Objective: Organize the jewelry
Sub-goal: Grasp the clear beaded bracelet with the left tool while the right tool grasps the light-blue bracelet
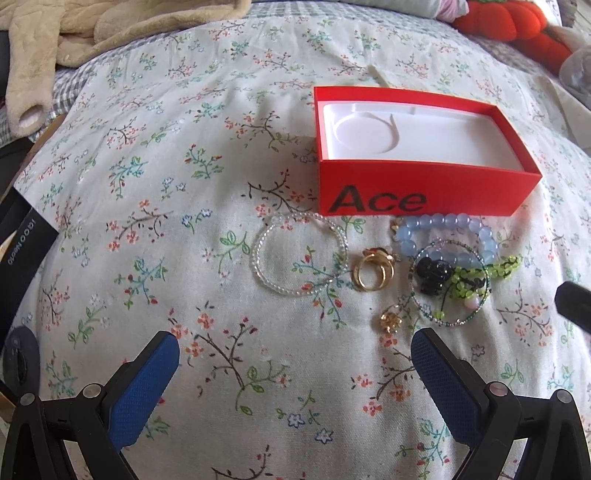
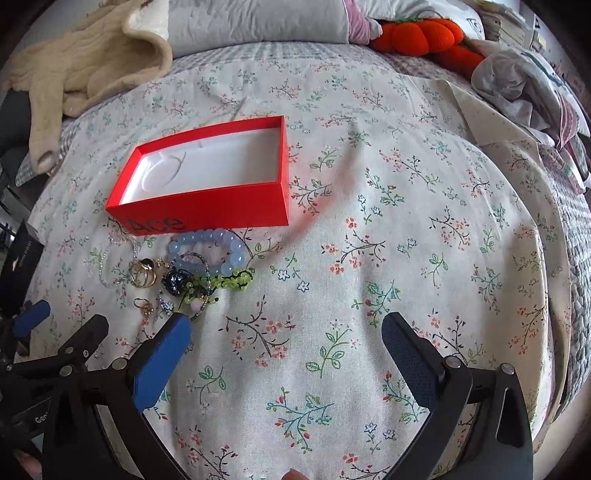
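An open red box (image 1: 424, 192) marked "Ace", with a white insert, sits on the floral bedspread; it also shows in the right wrist view (image 2: 207, 210). In front of it lies the jewelry: a clear bead bracelet (image 1: 300, 254), gold rings (image 1: 373, 273), a small gold charm (image 1: 391, 321), a blue bead bracelet (image 1: 443, 225) (image 2: 207, 240), a black bead cluster (image 1: 432, 275) and green beads (image 1: 506, 264) (image 2: 236, 278). My left gripper (image 1: 295, 354) is open and empty, just short of the jewelry. My right gripper (image 2: 286, 338) is open and empty, to the right of the pile.
A beige fleece garment (image 2: 92, 66) lies at the back left. An orange plush pumpkin (image 2: 424, 35) and crumpled cloth (image 2: 517, 74) lie at the back right. A black band (image 1: 22, 236) shows at the left edge. The left gripper's finger (image 2: 31, 315) appears in the right view.
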The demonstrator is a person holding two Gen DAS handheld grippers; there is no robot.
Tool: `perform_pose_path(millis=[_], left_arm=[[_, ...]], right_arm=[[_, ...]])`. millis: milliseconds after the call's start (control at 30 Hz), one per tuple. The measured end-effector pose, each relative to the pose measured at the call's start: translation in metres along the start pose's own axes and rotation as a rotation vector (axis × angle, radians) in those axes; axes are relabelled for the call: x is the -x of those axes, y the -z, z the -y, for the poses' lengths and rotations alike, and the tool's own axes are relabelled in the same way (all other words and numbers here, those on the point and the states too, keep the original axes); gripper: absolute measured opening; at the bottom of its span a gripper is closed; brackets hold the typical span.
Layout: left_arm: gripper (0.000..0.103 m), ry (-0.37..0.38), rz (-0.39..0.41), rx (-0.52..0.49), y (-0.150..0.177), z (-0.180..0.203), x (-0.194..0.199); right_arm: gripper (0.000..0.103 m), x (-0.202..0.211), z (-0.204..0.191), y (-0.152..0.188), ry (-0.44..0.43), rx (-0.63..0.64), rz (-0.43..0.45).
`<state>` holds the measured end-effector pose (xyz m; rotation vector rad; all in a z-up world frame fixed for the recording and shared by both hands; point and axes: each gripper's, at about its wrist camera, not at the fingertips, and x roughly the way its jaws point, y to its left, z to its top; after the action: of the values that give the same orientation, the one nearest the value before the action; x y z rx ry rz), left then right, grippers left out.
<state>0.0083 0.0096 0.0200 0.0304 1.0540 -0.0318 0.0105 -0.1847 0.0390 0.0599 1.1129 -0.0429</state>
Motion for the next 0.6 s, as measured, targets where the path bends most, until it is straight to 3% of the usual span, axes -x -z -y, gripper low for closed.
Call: perform_pose_path(millis=[167,467,600], left_arm=[[0.103,0.031,-0.017,-0.022,-0.010,-0.003,-0.001],[0.103,-0.017,-0.104,-0.018,-0.033,-0.019,-0.016],[0.102,0.048,-0.104,0.043,-0.046,-0.037,-0.026]], right_arm=[[0.103,-0.002,0.002,-0.008,0.006,0.006,-0.003],[0.103,-0.015,0.001,-0.029,-0.027,0.047,-0.044],[0.103,-0.023,0.001,-0.042,-0.063,0.060,-0.065]])
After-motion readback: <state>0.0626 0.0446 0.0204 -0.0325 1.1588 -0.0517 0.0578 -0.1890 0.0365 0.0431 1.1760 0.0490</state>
